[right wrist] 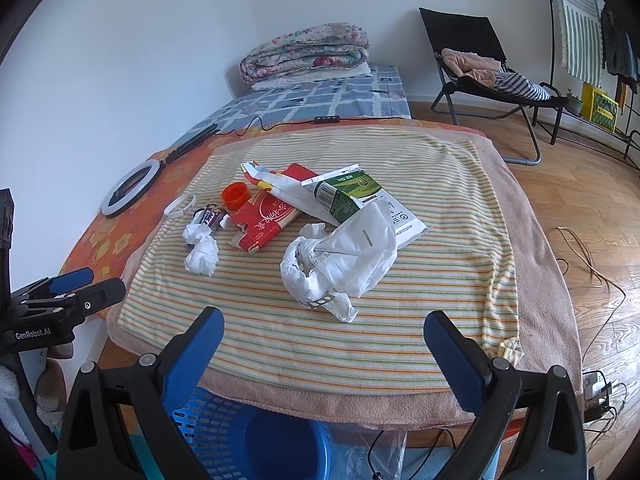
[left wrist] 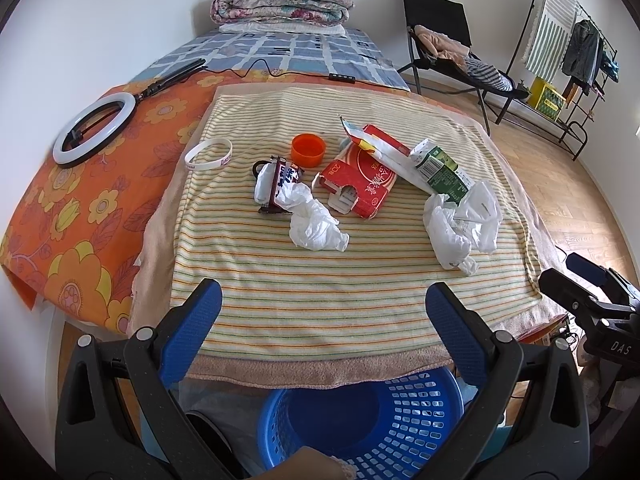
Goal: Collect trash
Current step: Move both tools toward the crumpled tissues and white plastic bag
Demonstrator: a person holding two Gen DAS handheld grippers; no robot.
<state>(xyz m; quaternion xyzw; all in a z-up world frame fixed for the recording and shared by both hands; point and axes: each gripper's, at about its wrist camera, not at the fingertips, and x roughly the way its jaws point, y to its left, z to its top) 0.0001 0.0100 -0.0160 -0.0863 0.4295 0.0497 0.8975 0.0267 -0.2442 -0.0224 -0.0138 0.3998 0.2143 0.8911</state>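
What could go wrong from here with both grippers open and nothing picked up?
1. The wristband and ring light lie near the trash and could get binned by mistake.
2. The carton overlaps the red box; lifting one may drag the other.
3. The basket sits partly under the bed edge, so drops may miss.

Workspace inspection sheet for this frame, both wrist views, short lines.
Surface: striped towel over bed.
Job's things: red carton, green milk carton, two crumpled white wrappers, snack wrapper, orange cap; blue basket below the edge.
Clutter: white wristband, ring light.
Grippers: left gripper and right gripper open, holding nothing.
Cables: black cable on the bed; more on the floor.
Surroundings: folded quilt, chair, clothes rack.
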